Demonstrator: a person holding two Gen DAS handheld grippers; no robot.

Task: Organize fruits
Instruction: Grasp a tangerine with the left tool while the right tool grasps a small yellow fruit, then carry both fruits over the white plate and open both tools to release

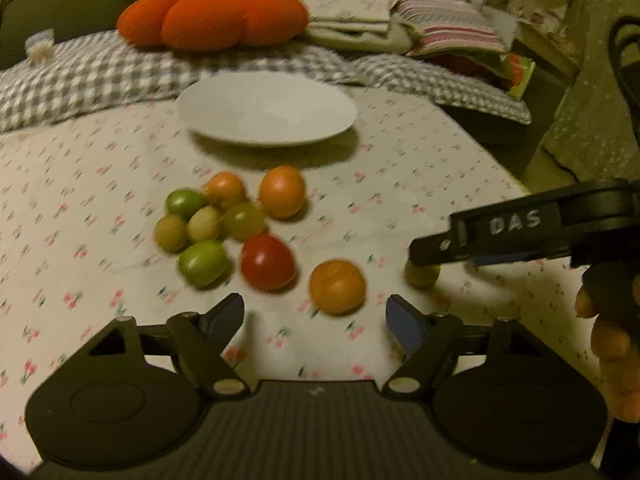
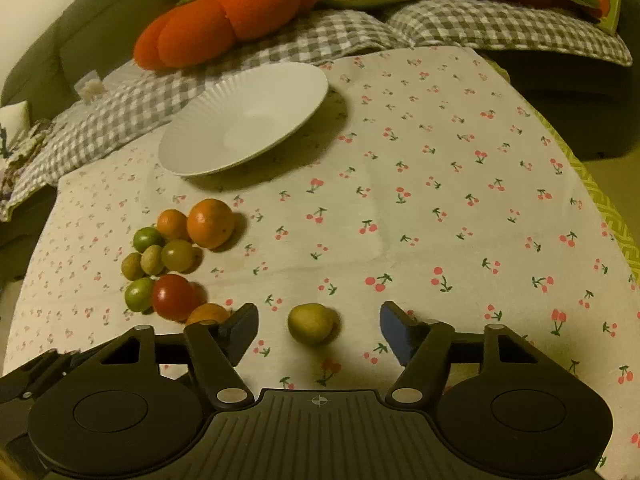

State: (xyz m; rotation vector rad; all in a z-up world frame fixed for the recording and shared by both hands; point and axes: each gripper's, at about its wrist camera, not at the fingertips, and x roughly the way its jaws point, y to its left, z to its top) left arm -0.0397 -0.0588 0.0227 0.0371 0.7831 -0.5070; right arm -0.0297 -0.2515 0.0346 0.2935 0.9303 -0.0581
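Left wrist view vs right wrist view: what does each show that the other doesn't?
Left wrist only: the right gripper seen from outside, over a yellow-green fruit, and the hand holding it.

Right wrist only: that fruit lying between its open jaws, untouched, and the plate's ribbed rim.

Both: white plate, fruit cluster, orange cushion, cherry-print cloth.

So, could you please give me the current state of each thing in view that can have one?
White plate: empty, upright on the tablecloth.
Fruit cluster: loose on the cloth, none plated.
Yellow-green fruit: lying alone between the right tongs, untouched.
Orange fruit: ahead of the left tongs, untouched.
Both tongs: open, holding nothing.
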